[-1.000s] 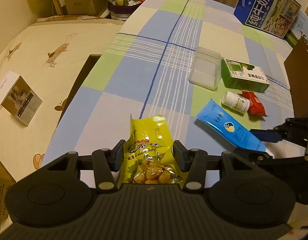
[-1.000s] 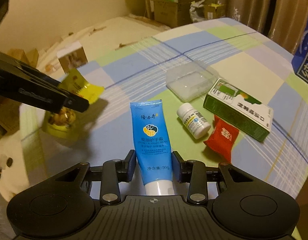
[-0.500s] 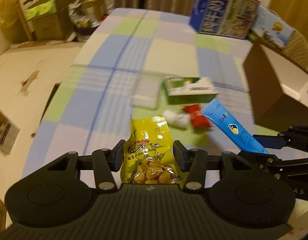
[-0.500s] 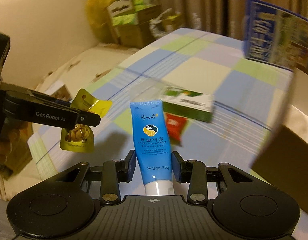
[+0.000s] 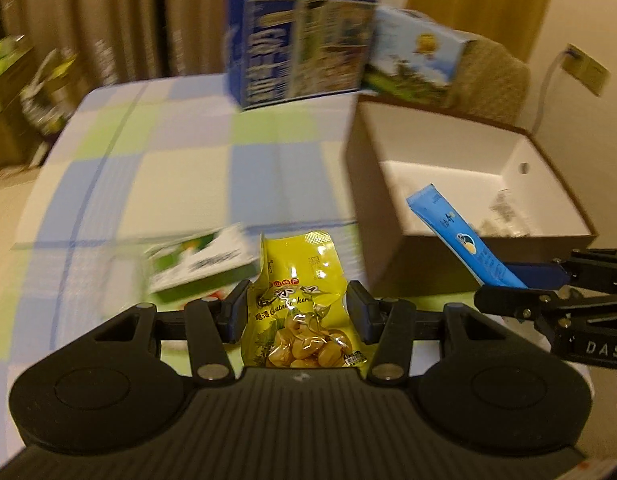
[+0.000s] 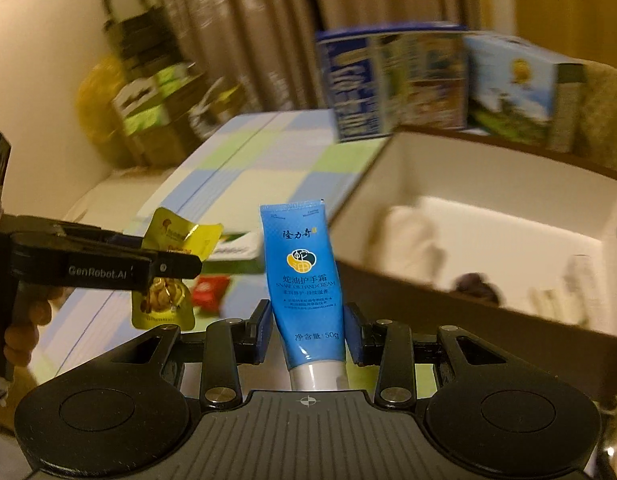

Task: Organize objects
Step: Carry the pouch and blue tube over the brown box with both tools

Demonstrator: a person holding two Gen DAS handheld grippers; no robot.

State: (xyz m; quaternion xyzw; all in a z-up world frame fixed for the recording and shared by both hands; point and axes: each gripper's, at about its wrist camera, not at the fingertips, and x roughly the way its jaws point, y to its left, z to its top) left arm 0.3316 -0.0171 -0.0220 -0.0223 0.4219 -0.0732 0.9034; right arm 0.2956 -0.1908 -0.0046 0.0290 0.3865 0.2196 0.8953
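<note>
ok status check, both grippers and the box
Left gripper shut on yellow snack pouch. Right gripper shut on blue hand cream tube, near the open box. Nothing in the way.

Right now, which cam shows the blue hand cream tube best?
Right wrist: the blue tube sits centred in the right gripper, label readable, white cap end visible. Left wrist shows the tube only obliquely at the right, in front of the open box, label mostly unreadable.
</note>
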